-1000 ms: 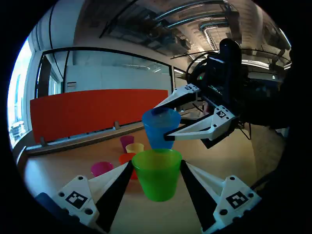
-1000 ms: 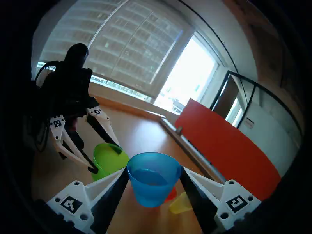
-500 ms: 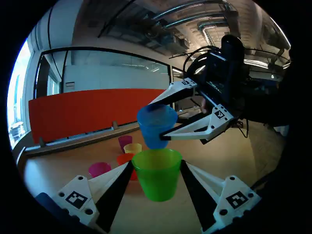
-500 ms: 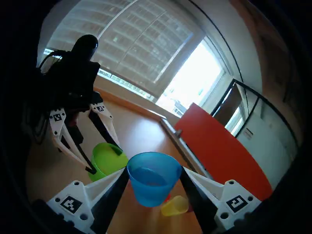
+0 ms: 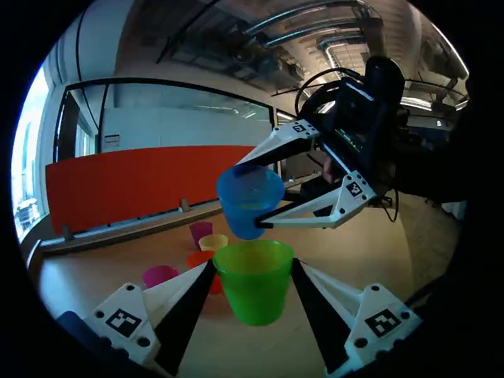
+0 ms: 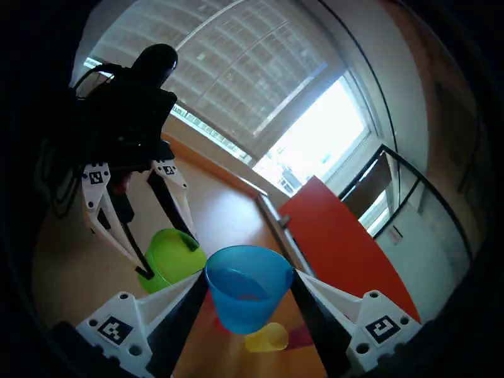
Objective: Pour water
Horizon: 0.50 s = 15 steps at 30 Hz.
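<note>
My left gripper point(image 5: 253, 285) is shut on a green cup point(image 5: 254, 280), held upright above the wooden table point(image 5: 88, 283). Just above and behind it, the right gripper point(image 5: 252, 195) holds a blue cup point(image 5: 249, 200) tilted toward the green one's rim. In the right gripper view, my right gripper point(image 6: 249, 296) is shut on the blue cup point(image 6: 247, 296), which has a little water in its bottom. The green cup point(image 6: 170, 258) sits lower left, between the left gripper's fingers point(image 6: 129, 242).
Several small cups stand on the table behind: a pink one point(image 5: 159, 274), an orange one point(image 5: 200, 259), a yellow one point(image 5: 213, 242) and a purple one point(image 5: 201, 230). An orange partition point(image 5: 145, 179) runs along the table's far edge. Windows point(image 6: 296, 135) lie beyond.
The blue cup has moved left and tipped further toward the green cup. The right gripper's camera has pitched, so the table has sunk in its view. The green cup has stayed put.
</note>
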Available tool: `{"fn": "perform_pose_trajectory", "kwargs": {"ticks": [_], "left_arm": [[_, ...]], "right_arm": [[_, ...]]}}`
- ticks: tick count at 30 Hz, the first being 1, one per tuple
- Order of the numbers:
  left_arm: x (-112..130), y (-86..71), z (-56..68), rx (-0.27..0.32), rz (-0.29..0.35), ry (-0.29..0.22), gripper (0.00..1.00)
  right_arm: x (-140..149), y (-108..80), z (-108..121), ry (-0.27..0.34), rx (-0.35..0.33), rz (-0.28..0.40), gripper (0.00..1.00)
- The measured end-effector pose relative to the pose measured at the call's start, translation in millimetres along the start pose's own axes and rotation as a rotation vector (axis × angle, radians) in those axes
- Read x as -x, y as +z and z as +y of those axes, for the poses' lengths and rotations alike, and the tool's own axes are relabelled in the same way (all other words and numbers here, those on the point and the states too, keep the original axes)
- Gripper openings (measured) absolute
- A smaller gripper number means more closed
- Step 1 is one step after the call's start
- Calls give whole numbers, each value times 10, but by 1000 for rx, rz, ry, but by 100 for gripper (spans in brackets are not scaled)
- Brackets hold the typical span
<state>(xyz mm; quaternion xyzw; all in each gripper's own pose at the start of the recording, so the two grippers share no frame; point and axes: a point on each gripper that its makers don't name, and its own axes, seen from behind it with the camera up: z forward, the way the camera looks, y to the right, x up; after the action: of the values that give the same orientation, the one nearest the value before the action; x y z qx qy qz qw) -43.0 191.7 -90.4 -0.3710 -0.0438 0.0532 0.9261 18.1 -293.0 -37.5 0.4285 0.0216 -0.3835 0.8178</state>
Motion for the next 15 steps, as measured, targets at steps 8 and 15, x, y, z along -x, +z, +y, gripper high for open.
{"fn": "perform_pose_trajectory", "kwargs": {"ticks": [8,15], "left_arm": [[-20,10,11,1,3,3,87],[-41,14,9,1,5,4,87]], "right_arm": [[-34,5,-4,-65,1,-7,93],[-50,15,28,-99,4,-11,93]]}}
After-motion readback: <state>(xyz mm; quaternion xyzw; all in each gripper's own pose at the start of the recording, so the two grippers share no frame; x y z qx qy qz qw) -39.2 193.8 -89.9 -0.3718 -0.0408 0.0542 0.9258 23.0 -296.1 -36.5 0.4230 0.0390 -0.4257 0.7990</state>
